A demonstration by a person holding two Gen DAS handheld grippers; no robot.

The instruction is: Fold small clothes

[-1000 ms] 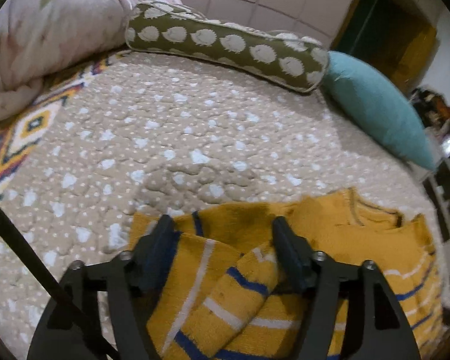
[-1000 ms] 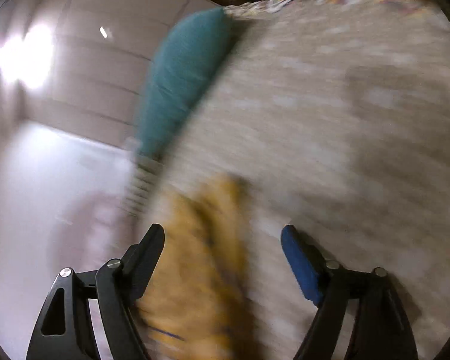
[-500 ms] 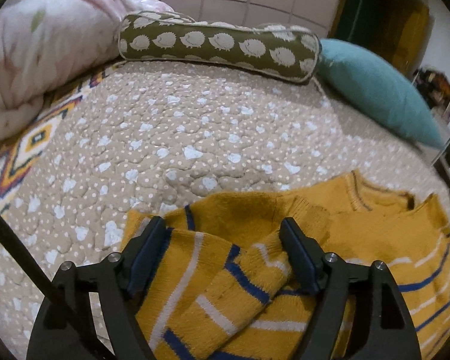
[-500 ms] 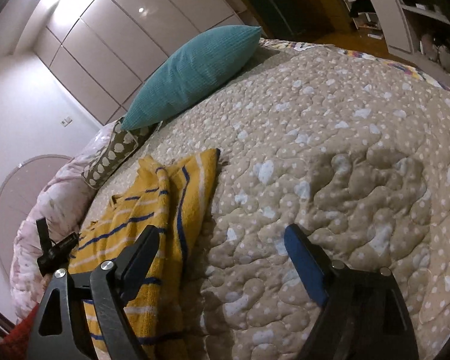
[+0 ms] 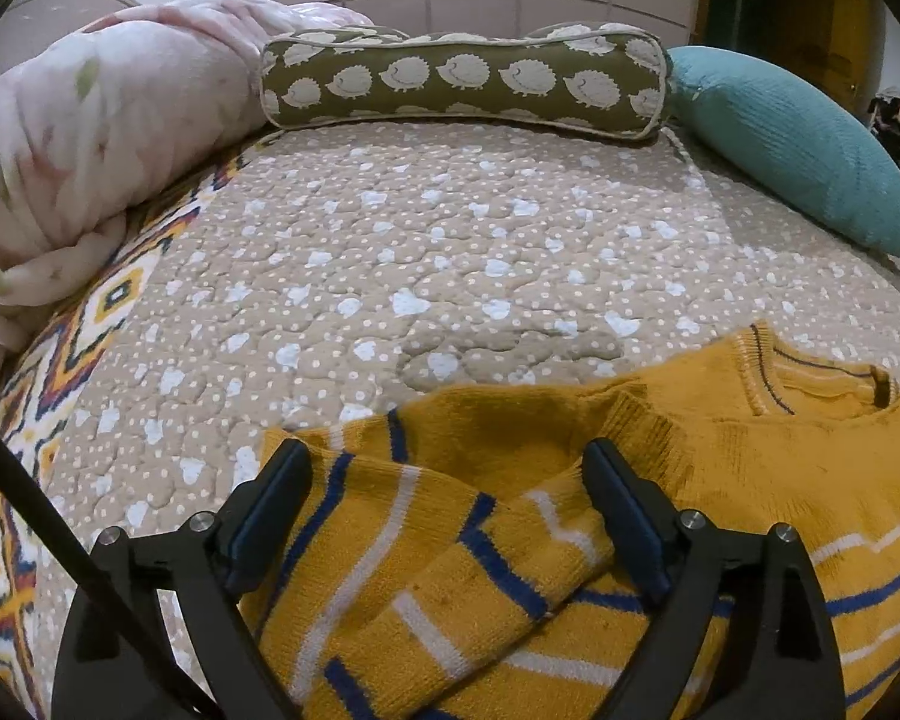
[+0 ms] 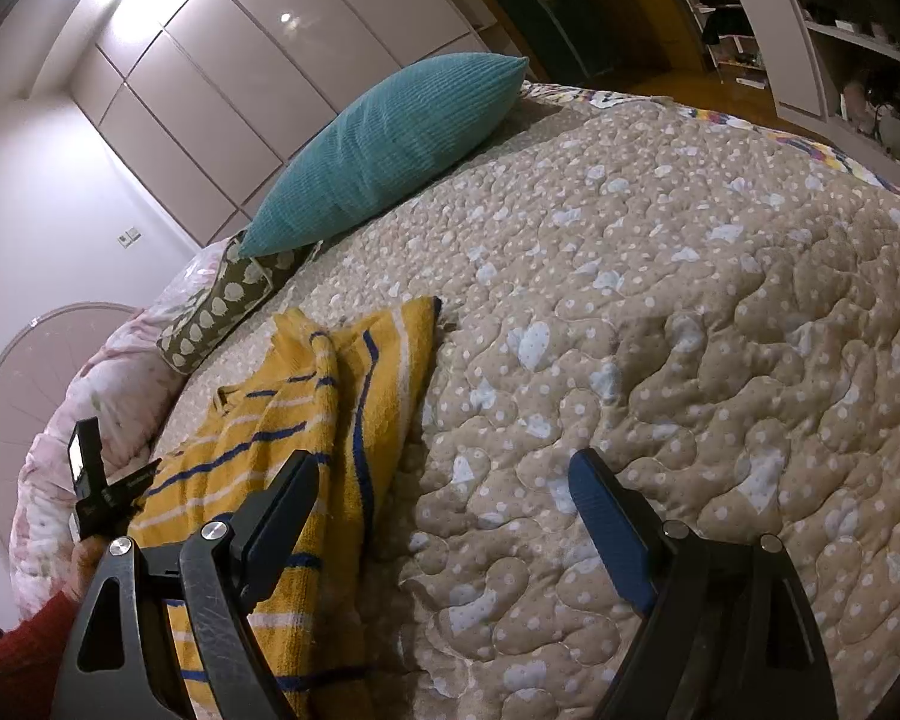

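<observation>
On the quilted bed point(image 5: 426, 252): one small mustard-yellow knit sweater point(image 5: 798, 480), blue and white stripes, ribbed collar.
We hold the left gripper point(image 5: 444, 498) over its sleeve point(image 5: 498, 564), already turned across the body, jaws spread, pinching nothing; our right gripper point(image 6: 444, 498), jaws likewise spread and empty, straddles the sweater's edge, for the next fold, we judge.

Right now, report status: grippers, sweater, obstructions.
Left gripper open over folded sleeve. Right gripper open, empty, over quilt. Yellow striped sweater partly folded. Nothing on it.
</observation>
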